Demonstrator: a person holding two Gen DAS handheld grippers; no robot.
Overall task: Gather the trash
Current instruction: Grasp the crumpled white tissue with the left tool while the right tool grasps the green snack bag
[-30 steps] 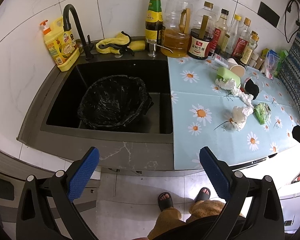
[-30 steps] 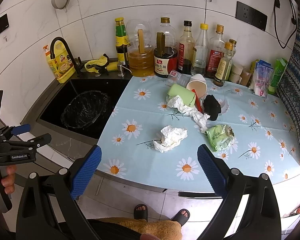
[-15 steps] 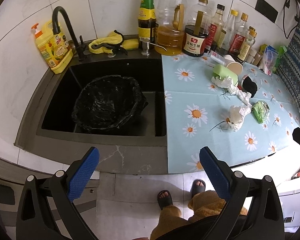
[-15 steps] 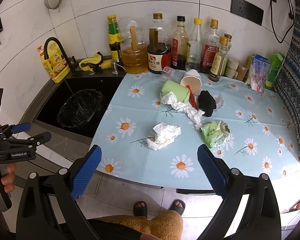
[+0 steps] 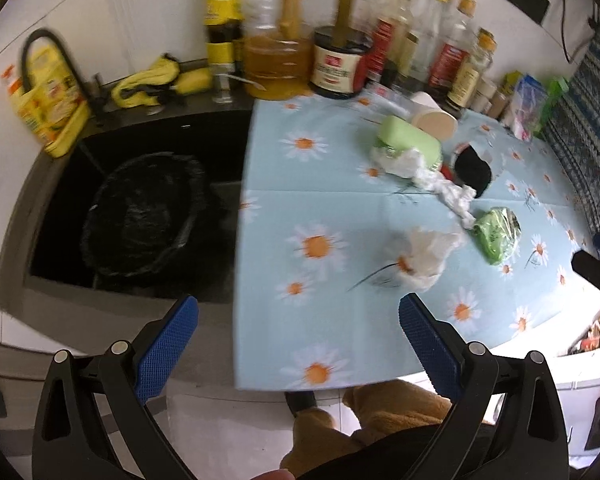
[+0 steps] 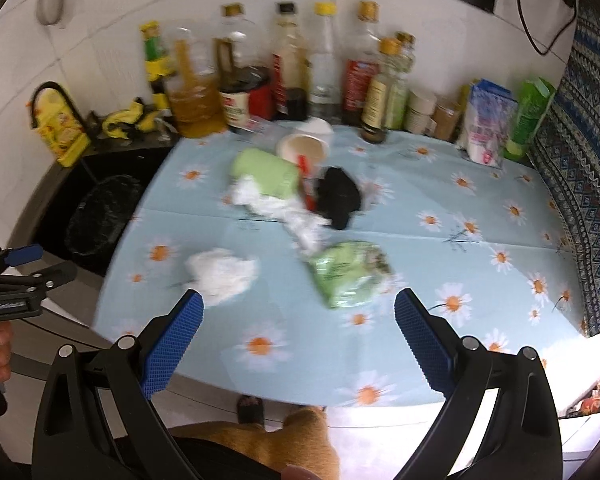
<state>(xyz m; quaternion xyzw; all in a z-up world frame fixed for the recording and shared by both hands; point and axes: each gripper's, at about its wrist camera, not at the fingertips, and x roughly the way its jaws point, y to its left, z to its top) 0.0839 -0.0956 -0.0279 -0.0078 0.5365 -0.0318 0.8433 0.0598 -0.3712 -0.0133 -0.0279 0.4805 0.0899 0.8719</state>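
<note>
Trash lies on the daisy-print counter cover (image 6: 440, 184): a crumpled white tissue (image 6: 222, 274) (image 5: 424, 258), a green wrapper (image 6: 350, 272) (image 5: 496, 234), a long white tissue strip (image 6: 284, 208), a tipped green cup (image 6: 266, 172), a paper cup (image 6: 304, 148) and a black lump (image 6: 338, 196). A black bin bag (image 5: 140, 212) lines a bin in the sink. My left gripper (image 5: 298, 344) is open in front of the counter edge. My right gripper (image 6: 298, 340) is open, just short of the tissue and wrapper. Both hold nothing.
Oil and sauce bottles (image 6: 292, 68) line the back wall, with cartons (image 6: 488, 124) at the right. Yellow dish soap (image 5: 48, 100), a black tap and a yellow cloth (image 5: 156, 84) sit behind the sink (image 5: 36, 184). The person's feet and trousers (image 6: 284, 440) are below.
Both grippers have moved forward and to the right toward the trash on the counter. The view is motion-blurred. Both stay open.
</note>
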